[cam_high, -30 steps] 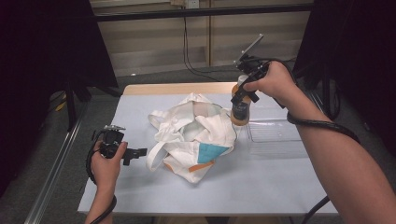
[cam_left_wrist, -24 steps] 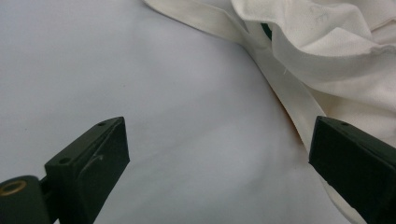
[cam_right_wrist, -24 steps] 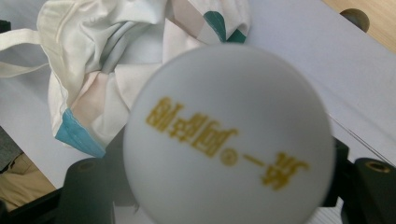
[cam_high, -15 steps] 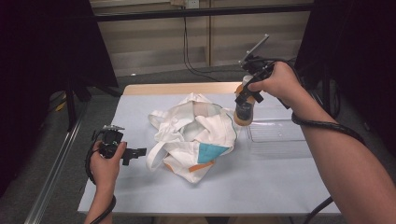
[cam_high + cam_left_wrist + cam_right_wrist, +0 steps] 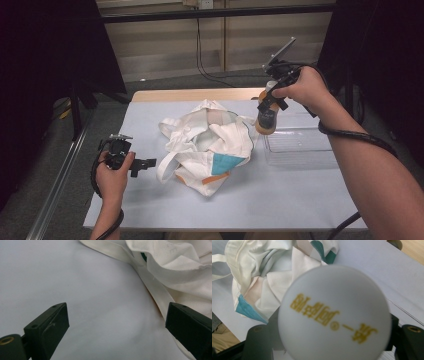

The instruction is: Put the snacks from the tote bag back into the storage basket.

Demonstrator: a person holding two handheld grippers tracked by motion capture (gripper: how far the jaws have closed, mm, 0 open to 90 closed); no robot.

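Note:
A crumpled white cloth bag (image 5: 210,145) with teal and orange patches lies in the middle of the table. Just right of it, held above the table, hangs a brown bottle (image 5: 266,120), upright, with my right gripper (image 5: 270,102) shut on its upper part. Its round white cap (image 5: 334,315) with gold lettering sits between the jaws in the right gripper view, the bag (image 5: 262,277) beyond it. My left gripper (image 5: 147,162) rests low at the bag's left side, open, its jaws wide apart (image 5: 117,330) and empty. A bag strap (image 5: 155,290) runs just ahead of them.
A clear plastic tray (image 5: 300,147) stands on the table right of the bag, below and beside the bottle. A pale sheet (image 5: 280,200) covers the table, with a wooden edge (image 5: 190,94) at the back. A metal rail (image 5: 55,185) runs along the left.
My right hand has drifted slightly right with the bottle, toward the tray. The left hand and the bag have stayed in place.

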